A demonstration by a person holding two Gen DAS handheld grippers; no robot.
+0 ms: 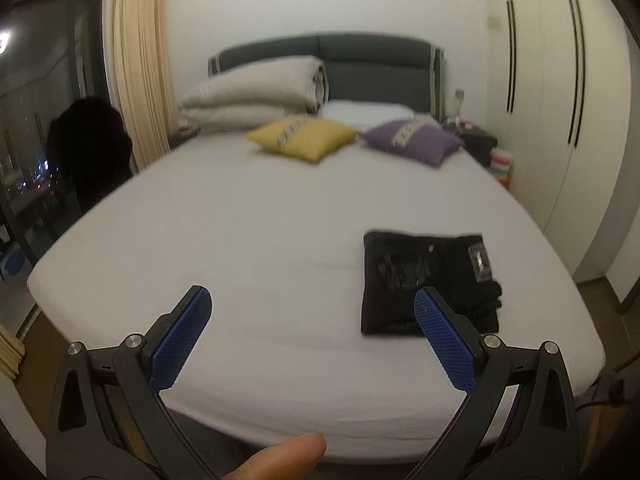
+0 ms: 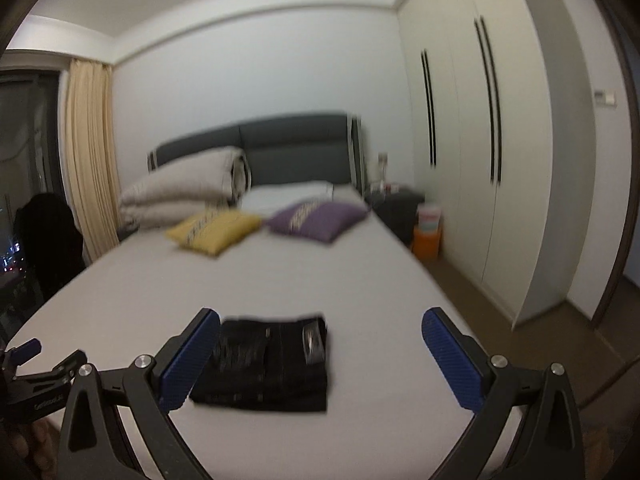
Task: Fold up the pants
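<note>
Black pants [image 1: 424, 280] lie folded into a compact rectangle on the white bed [image 1: 260, 216], near its front right corner. My left gripper [image 1: 312, 312] is open and empty, held above the bed's front edge, left of the pants. In the right wrist view the folded pants [image 2: 268, 364] lie just ahead on the bed [image 2: 280, 280]. My right gripper [image 2: 320, 332] is open and empty, held above the pants without touching them. The left gripper [image 2: 28, 352] shows at that view's left edge.
A yellow cushion [image 1: 302, 138] and a purple cushion [image 1: 412, 142] lie near the headboard, with a folded beige duvet [image 1: 256, 94] behind them. White wardrobes [image 1: 560, 80] line the right wall. A nightstand [image 1: 476, 140], curtain [image 1: 138, 60] and dark chair [image 1: 90, 140] flank the bed.
</note>
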